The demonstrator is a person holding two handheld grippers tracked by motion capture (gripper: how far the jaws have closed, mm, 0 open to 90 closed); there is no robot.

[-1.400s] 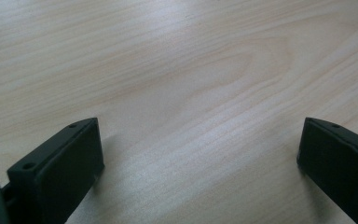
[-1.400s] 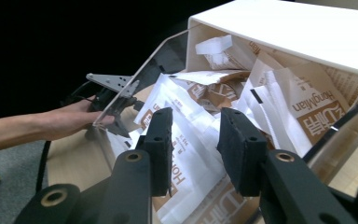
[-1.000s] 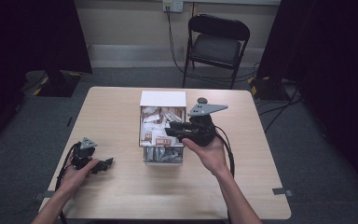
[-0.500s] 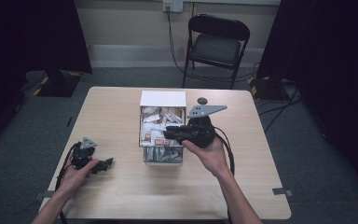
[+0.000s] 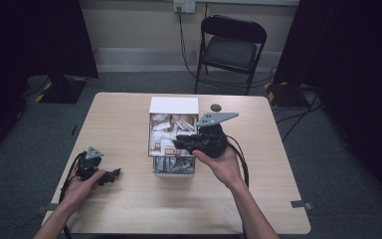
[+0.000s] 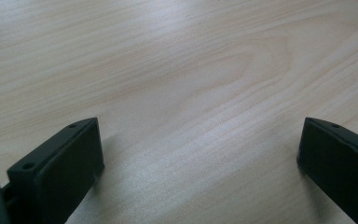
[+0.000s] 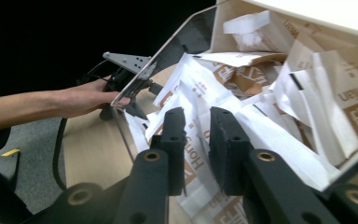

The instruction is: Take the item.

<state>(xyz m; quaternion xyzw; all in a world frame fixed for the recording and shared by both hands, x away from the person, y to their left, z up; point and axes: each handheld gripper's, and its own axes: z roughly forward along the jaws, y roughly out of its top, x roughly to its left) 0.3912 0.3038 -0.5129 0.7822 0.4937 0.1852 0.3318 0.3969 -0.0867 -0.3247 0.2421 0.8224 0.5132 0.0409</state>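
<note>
A clear plastic box [image 5: 151,149] with a white lid flap [image 5: 174,105] stands mid-table, full of white and brown paper packets [image 5: 171,123]. My right gripper [image 5: 177,142] reaches into it from the right. In the right gripper view its jaws [image 7: 198,126] have just been closing and stand a narrow gap apart, with a white printed packet [image 7: 189,88] between them; the pads do not clearly press on it. My left gripper [image 5: 113,175] rests on the table at the front left, open, and in its own view [image 6: 200,154] bare wood lies between the jaws.
A small black round object [image 5: 215,107] lies behind the box. A folding chair [image 5: 231,47] stands beyond the wooden table [image 5: 129,209]. Cables trail from both grippers. In the right gripper view, the person's left hand [image 7: 81,100] lies past the box's clear wall [image 7: 168,51].
The right gripper's jaws have drawn closer together inside the box. Both hands have stayed where they were.
</note>
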